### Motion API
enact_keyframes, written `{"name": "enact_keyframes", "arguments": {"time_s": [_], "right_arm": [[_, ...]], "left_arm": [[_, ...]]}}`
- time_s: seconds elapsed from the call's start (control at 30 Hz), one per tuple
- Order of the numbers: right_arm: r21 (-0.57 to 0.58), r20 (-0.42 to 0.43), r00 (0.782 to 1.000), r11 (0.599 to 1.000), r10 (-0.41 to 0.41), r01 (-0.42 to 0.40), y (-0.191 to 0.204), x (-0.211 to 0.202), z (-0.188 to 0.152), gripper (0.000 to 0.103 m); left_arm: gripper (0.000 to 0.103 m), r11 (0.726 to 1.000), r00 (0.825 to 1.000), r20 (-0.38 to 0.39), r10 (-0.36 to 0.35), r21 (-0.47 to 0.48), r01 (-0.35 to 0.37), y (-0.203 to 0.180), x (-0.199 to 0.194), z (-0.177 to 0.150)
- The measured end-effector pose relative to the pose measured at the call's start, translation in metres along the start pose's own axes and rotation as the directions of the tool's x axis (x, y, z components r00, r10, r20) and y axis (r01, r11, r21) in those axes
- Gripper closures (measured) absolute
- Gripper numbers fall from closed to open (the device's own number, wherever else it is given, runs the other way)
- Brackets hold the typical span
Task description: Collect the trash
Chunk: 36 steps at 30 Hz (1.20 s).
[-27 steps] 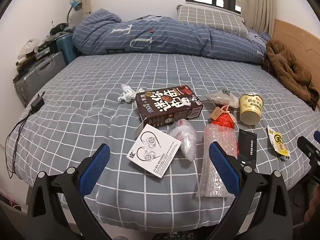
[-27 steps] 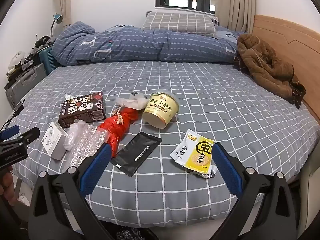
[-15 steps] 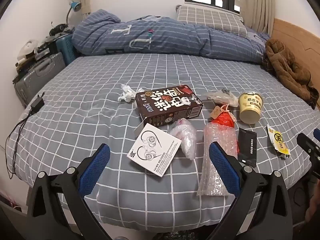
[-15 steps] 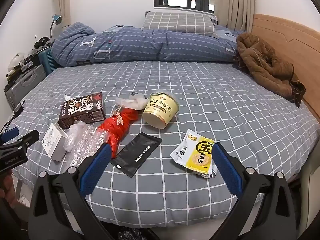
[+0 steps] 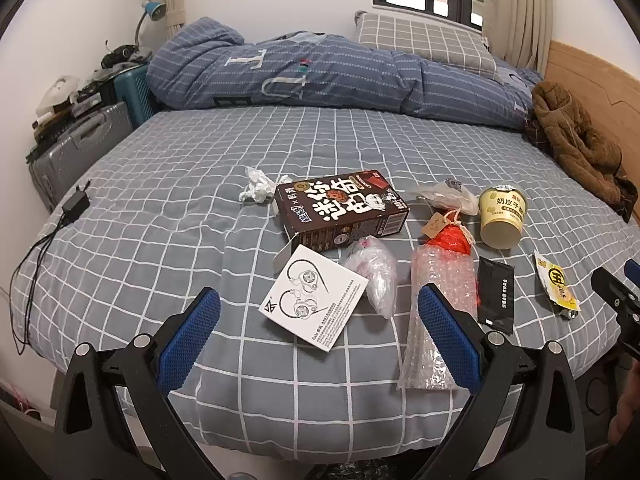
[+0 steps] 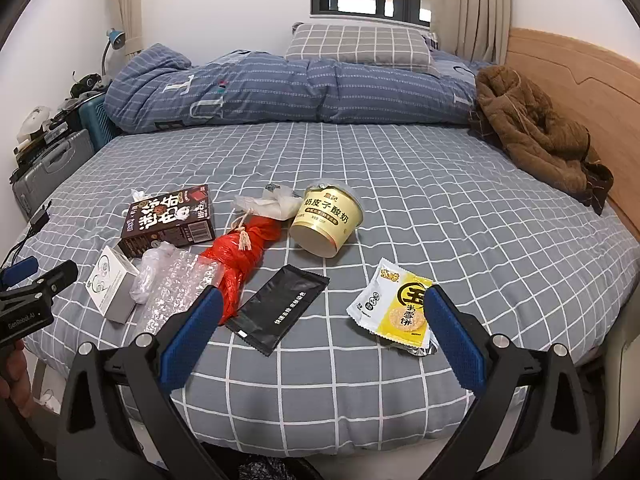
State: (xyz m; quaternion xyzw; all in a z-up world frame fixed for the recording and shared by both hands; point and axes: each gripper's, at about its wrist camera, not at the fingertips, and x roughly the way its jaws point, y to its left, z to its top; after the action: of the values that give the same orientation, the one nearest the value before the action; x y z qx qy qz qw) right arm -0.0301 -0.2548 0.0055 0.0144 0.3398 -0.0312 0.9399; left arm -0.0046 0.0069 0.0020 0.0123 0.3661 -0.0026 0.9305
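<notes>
A: Grey checked bed [image 6: 400,184], trash strewn along its near half: brown box [image 5: 340,208], white earphone box [image 5: 316,300], bubble wrap [image 5: 436,320], red bag [image 6: 240,252], black sachet [image 6: 280,308], yellow cup [image 6: 326,220] on its side, yellow snack wrapper [image 6: 394,308].

B: Grippers?

A: Left hand-held gripper [image 5: 316,340] jaws wide apart, holding nothing. Right hand-held gripper [image 6: 320,340] likewise (both above the near edge, touching no trash).

The left gripper's [image 5: 316,322] right finger covered the bubble wrap's [image 5: 442,276] near end. The box [image 5: 342,208] hid part of a tissue [image 5: 256,188]. A hand [image 6: 16,376] was cut off at the right view's edge. The wrapper's [image 6: 394,308] small print was unreadable.
</notes>
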Motion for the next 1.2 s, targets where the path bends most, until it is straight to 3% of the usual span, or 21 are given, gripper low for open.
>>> {"name": "enact_keyframes", "arguments": {"time_s": [1.2], "right_arm": [[0.010,-0.010,1.000,1.000,0.010,-0.010,-0.010,-0.001,0.000,0.007]], "left_arm": [[0.006,1.000,1.000,0.000,-0.015,0.020,0.015,-0.013,0.003,-0.002]]}}
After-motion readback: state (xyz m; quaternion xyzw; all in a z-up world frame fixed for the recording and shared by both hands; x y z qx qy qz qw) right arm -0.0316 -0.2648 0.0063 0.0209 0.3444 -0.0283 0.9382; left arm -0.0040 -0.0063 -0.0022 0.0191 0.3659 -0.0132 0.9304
